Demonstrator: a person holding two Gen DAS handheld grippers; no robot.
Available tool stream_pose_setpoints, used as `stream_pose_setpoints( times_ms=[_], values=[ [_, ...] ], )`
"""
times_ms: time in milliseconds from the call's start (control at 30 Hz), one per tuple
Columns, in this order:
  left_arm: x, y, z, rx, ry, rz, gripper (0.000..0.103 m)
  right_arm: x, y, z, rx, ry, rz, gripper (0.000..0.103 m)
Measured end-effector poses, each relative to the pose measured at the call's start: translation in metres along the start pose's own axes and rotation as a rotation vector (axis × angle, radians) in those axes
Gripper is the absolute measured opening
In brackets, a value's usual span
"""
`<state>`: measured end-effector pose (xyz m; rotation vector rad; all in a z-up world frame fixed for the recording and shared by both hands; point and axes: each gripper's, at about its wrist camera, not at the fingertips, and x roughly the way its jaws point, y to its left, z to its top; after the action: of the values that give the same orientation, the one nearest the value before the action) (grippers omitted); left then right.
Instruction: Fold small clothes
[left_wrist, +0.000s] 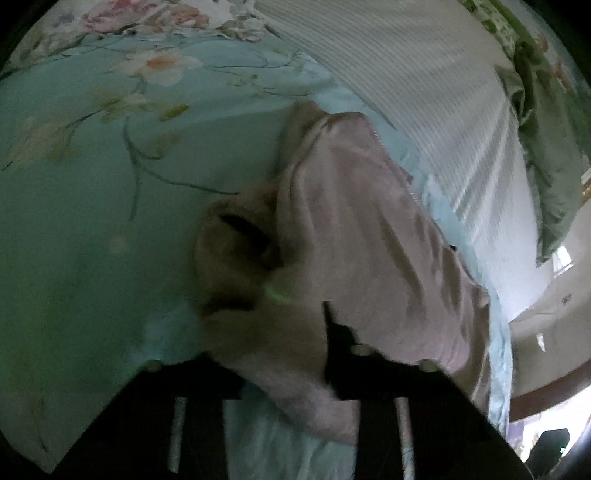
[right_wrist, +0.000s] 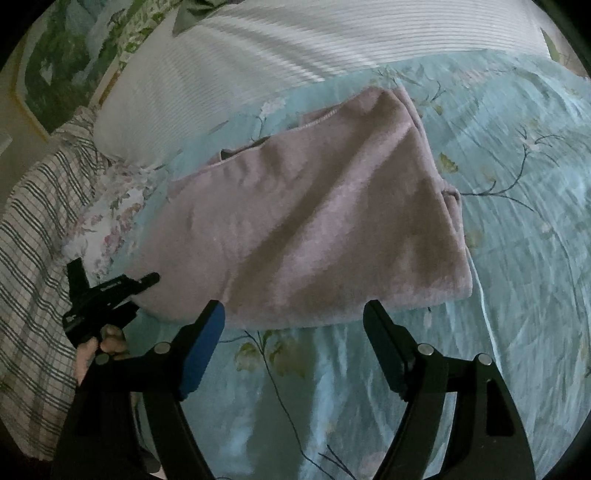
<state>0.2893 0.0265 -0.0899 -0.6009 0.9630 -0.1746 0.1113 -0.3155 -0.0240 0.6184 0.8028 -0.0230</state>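
Blue-padded fingers (right_wrist: 207, 343) of the right gripper (right_wrist: 293, 345) stand wide apart, holding nothing, just short of the near edge of the pink garment (right_wrist: 314, 221). That garment lies on the floral bedspread (right_wrist: 517, 221) as a compact, layered rectangle, so at least one fold looks done. On the other side, the left gripper (left_wrist: 291, 373) has pink cloth bunched between its fingers and appears clamped on a corner, lifting it so that a cuff-like opening gapes. My guess is another fold is under way; laying that corner over and smoothing remain. A white ribbed blanket (right_wrist: 295, 40) lies beyond.
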Motion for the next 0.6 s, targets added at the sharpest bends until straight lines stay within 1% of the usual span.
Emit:
stream_pose_setpoints(
  times_ms=[100, 300, 367, 467, 533, 600],
  values=[
    [-0.006, -0.016, 0.002, 0.075, -0.021, 0.010, 0.011, -0.003, 0.000, 0.006, -0.015, -0.009, 0.022, 0.078],
    [-0.023, -0.084, -0.010, 0.301, -0.079, 0.000, 0.009, -0.006, -0.015, 0.026, 0.023, -0.025, 0.084, 0.078],
    [-0.025, -0.109, -0.020, 0.381, -0.090, -0.015, 0.009, -0.009, -0.025, 0.035, 0.063, -0.037, 0.135, 0.078],
    [-0.019, -0.149, -0.041, 0.512, -0.093, -0.027, 0.009, -0.012, -0.038, 0.048, 0.102, -0.053, 0.160, 0.078],
    [-0.011, -0.175, -0.060, 0.610, -0.087, -0.009, 0.009, -0.011, -0.045, 0.057, 0.120, -0.054, 0.167, 0.078],
    [0.003, -0.196, -0.080, 0.702, -0.069, 0.020, 0.009, -0.007, -0.052, 0.068, 0.136, -0.052, 0.194, 0.078]
  ],
)
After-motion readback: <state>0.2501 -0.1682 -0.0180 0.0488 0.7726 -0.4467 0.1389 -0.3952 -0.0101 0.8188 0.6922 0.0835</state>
